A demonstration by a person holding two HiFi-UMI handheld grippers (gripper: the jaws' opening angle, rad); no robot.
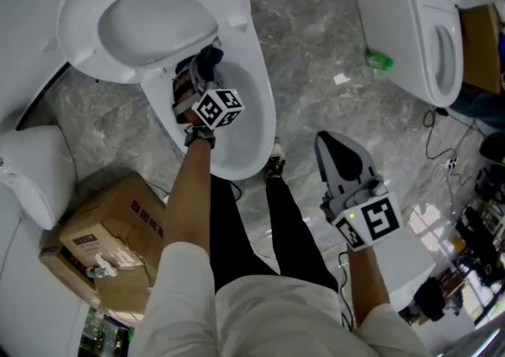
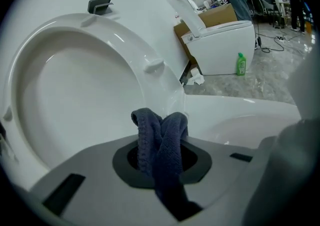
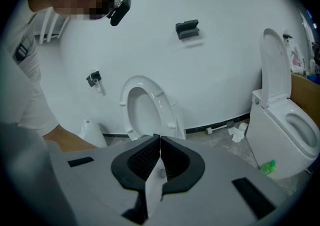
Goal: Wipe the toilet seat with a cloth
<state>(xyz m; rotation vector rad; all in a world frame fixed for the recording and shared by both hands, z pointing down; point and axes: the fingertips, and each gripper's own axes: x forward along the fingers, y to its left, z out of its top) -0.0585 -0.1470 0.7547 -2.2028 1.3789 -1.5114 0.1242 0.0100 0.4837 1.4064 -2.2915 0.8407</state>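
Over the white ceramic toilet bowl [image 1: 264, 103], in the head view, the left gripper [image 1: 202, 67] carried a dark blue terry cloth [image 1: 208, 57] just below the raised white plastic toilet seat [image 1: 79, 0]. The right gripper [image 1: 338, 146] hung well apart, above the grey marbled floor [image 1: 316, 39].

In the left gripper view, the jaws were clamped on the cloth [image 2: 162, 145], its bunched end poking up close before the seat's ring [image 2: 125, 55]; contact could not be judged. A green plastic bottle [image 2: 241, 64] stood beside a second white toilet [image 2: 225, 45].

In the right gripper view, the jaws of the right gripper [image 3: 159, 162] were pressed together with nothing between them, and the seat [image 3: 142, 81] stood upright against the white wall.
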